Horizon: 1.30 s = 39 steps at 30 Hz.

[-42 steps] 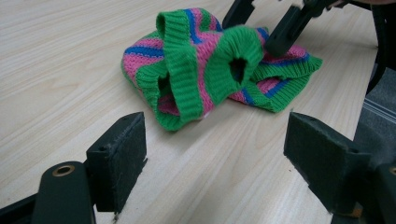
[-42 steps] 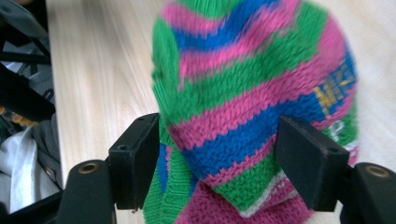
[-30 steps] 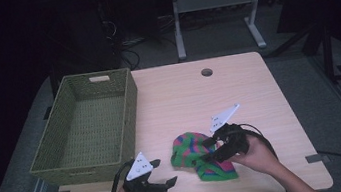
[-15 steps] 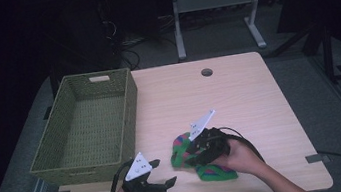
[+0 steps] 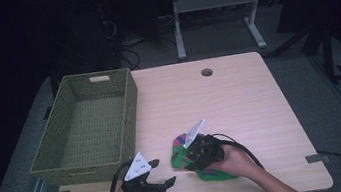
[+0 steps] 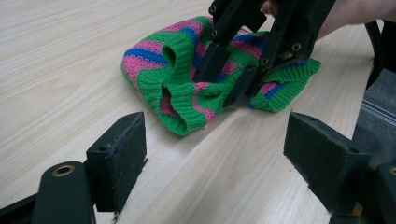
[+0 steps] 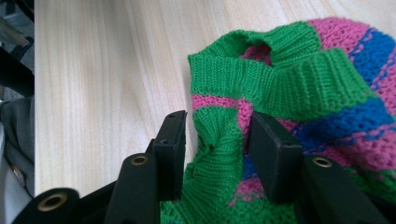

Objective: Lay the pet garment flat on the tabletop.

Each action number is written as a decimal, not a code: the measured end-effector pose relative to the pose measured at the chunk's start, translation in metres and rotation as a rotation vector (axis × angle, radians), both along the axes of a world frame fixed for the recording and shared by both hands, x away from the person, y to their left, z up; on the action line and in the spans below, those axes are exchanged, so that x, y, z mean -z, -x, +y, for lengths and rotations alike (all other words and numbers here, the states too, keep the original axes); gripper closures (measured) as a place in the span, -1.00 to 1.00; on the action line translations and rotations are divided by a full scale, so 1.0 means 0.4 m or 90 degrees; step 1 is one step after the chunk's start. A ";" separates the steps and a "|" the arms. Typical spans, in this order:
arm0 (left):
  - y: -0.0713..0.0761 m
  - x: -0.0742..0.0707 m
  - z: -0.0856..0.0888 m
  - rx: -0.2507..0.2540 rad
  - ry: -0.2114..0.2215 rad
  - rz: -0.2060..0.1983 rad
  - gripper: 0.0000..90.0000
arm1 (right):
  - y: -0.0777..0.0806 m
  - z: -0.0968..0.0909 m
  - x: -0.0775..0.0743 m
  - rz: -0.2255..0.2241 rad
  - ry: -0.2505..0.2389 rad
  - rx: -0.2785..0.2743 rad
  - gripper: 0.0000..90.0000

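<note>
Your right gripper point(image 5: 187, 160) is down on the striped knit garment point(image 5: 195, 159), which lies crumpled on the surface point(image 5: 239, 96) near its front edge, well apart from the woven basket point(image 5: 87, 130) at the left. In the right gripper view a ridge of green ribbing point(image 7: 219, 140) stands between the jaws, which have just been closing around it; one jaw looks to be against the knit while the other has a sliver of gap, so I would call this a grip being taken, not one made (the fold hides the contact, so that is a judgement). Your left gripper point(image 5: 161, 173) hovers just beside the garment with its jaws spread wide and nothing between them. So the work is at its start: the garment has not left the surface, and the basket is empty. What is left, if the basket is the goal, is to finish the pinch, lift, carry across and release.
</note>
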<state>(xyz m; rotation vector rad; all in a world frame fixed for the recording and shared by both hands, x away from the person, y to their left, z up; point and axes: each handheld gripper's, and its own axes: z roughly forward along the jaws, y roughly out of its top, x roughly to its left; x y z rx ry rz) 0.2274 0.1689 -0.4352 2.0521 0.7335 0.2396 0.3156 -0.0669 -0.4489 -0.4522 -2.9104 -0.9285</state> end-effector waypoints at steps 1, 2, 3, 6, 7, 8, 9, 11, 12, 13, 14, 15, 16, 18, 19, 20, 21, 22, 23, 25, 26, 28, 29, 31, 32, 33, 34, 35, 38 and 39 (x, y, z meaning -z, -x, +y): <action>0.000 0.000 0.000 -0.001 0.001 0.001 -0.54 | 0.001 0.000 0.001 -0.008 0.001 0.002 0.30; 0.000 0.000 0.000 -0.001 0.001 0.001 -0.54 | 0.001 0.000 0.001 -0.008 0.001 0.002 0.30; 0.000 0.000 0.001 -0.001 0.000 0.003 -0.54 | 0.002 0.000 0.003 -0.012 0.001 0.007 0.34; 0.000 0.000 0.000 -0.001 0.001 0.000 -0.54 | 0.011 0.005 0.007 -0.035 0.007 0.009 0.35; 0.001 -0.001 -0.001 0.000 0.000 0.000 -0.54 | 0.017 0.008 0.008 -0.049 0.013 0.011 0.36; 0.001 0.000 -0.001 0.000 0.001 0.000 -0.54 | 0.024 0.011 0.009 -0.065 0.020 0.008 0.39; 0.001 0.000 -0.001 0.000 0.001 0.000 -0.54 | 0.024 0.011 0.009 -0.065 0.020 0.008 0.39; 0.002 0.000 -0.002 -0.001 -0.001 0.000 -0.54 | 0.032 0.016 0.010 -0.089 0.029 0.010 0.52; 0.002 -0.001 -0.001 -0.001 -0.001 -0.001 -0.54 | 0.031 0.015 0.010 -0.088 0.030 0.013 0.59; 0.002 -0.001 -0.001 -0.001 -0.001 -0.001 -0.54 | 0.029 0.014 0.010 -0.089 0.029 0.015 0.63; 0.001 0.000 0.000 -0.001 0.000 -0.001 -0.54 | 0.027 0.012 0.009 -0.082 0.027 0.018 0.67; 0.001 0.000 0.000 -0.001 0.000 -0.001 -0.54 | 0.023 0.010 0.008 -0.078 0.024 0.021 0.71; 0.000 0.000 0.000 -0.001 -0.001 0.001 -0.54 | 0.022 0.008 0.007 -0.071 0.020 0.029 0.73; 0.000 0.000 0.001 -0.001 0.001 0.001 -0.54 | 0.019 0.003 0.003 -0.073 0.018 0.028 0.75; 0.000 0.000 0.002 -0.002 0.002 0.001 -0.54 | 0.019 0.001 0.000 -0.074 0.014 0.029 0.76; 0.000 0.000 0.002 -0.002 0.002 0.001 -0.54 | 0.019 -0.003 -0.007 -0.072 0.004 0.033 0.76; 0.000 0.000 0.002 -0.004 0.004 0.001 -0.54 | 0.016 -0.007 -0.013 -0.072 -0.005 0.029 0.77; 0.000 0.000 0.002 -0.004 0.003 0.001 -0.54 | 0.015 -0.011 -0.021 -0.067 -0.014 0.031 0.77; 0.000 0.000 0.002 -0.004 0.003 0.001 -0.54 | 0.015 -0.011 -0.021 -0.067 -0.014 0.031 0.77; 0.000 -0.001 0.001 -0.003 0.002 0.000 -0.54 | 0.013 -0.021 -0.038 -0.068 -0.027 0.039 0.77; 0.001 -0.001 0.000 -0.003 0.002 -0.001 -0.54 | 0.014 -0.025 -0.044 -0.055 -0.035 0.048 0.77; 0.001 -0.001 0.000 -0.003 0.003 -0.002 -0.54 | 0.012 -0.037 -0.065 -0.048 -0.059 0.058 0.78; 0.000 -0.001 0.000 -0.003 0.003 -0.002 -0.54 | 0.010 -0.041 -0.072 -0.054 -0.066 0.057 0.78; -0.002 0.000 -0.001 -0.004 0.004 0.002 -0.54 | 0.008 -0.052 -0.095 -0.055 -0.081 0.063 0.78; -0.003 0.000 -0.001 -0.004 0.005 0.001 -0.54 | 0.007 -0.058 -0.105 -0.059 -0.086 0.069 0.78; -0.004 -0.001 -0.001 -0.005 0.007 0.000 -0.54 | 0.004 -0.065 -0.114 -0.061 -0.090 0.068 0.78; -0.004 -0.001 -0.001 -0.005 0.010 -0.001 -0.54 | 0.003 -0.072 -0.122 -0.058 -0.097 0.075 0.78; -0.005 -0.003 -0.001 -0.005 0.012 -0.002 -0.54 | 0.001 -0.080 -0.129 -0.060 -0.100 0.078 0.78; -0.006 -0.005 -0.005 -0.006 0.017 -0.004 -0.54 | -0.004 -0.108 -0.147 -0.057 -0.122 0.088 0.78; -0.008 -0.005 -0.007 -0.006 0.019 -0.004 -0.54 | -0.005 -0.116 -0.152 -0.054 -0.127 0.092 0.78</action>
